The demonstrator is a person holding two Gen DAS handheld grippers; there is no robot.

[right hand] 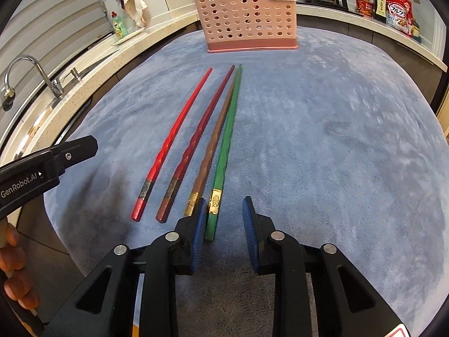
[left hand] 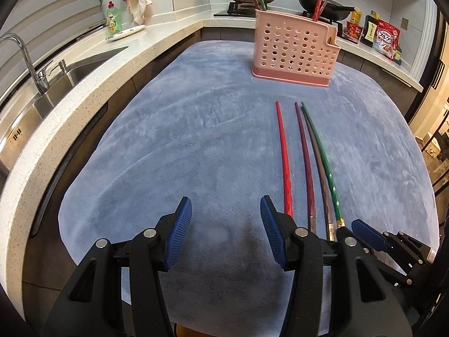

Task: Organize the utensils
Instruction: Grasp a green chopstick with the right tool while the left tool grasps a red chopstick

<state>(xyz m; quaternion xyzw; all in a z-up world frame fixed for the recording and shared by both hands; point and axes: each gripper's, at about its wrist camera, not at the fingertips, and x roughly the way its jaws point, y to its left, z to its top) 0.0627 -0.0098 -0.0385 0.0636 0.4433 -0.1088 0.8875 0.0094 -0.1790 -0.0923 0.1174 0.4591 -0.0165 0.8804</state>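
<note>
left wrist view: left gripper [left hand: 226,224] hangs released over the blue mat [left hand: 168,140], nothing between the pads. Red chopstick [left hand: 283,154], maroon chopstick [left hand: 304,157] and green chopstick [left hand: 322,160] lie just to its right; pink utensil holder [left hand: 291,53] stands at the far end.

right wrist view: right gripper [right hand: 224,224] is unclenched too, the green chopstick's [right hand: 226,146] butt end lies just inside its left pad, the brown chopstick [right hand: 213,146] beside it. Holder [right hand: 247,19] holds more chopsticks.

Blue plush mat [right hand: 322,140] carries pink perforated holder [right hand: 247,19], upright, far end; four chopsticks [right hand: 196,143] flat, side by side, nearer.
</note>
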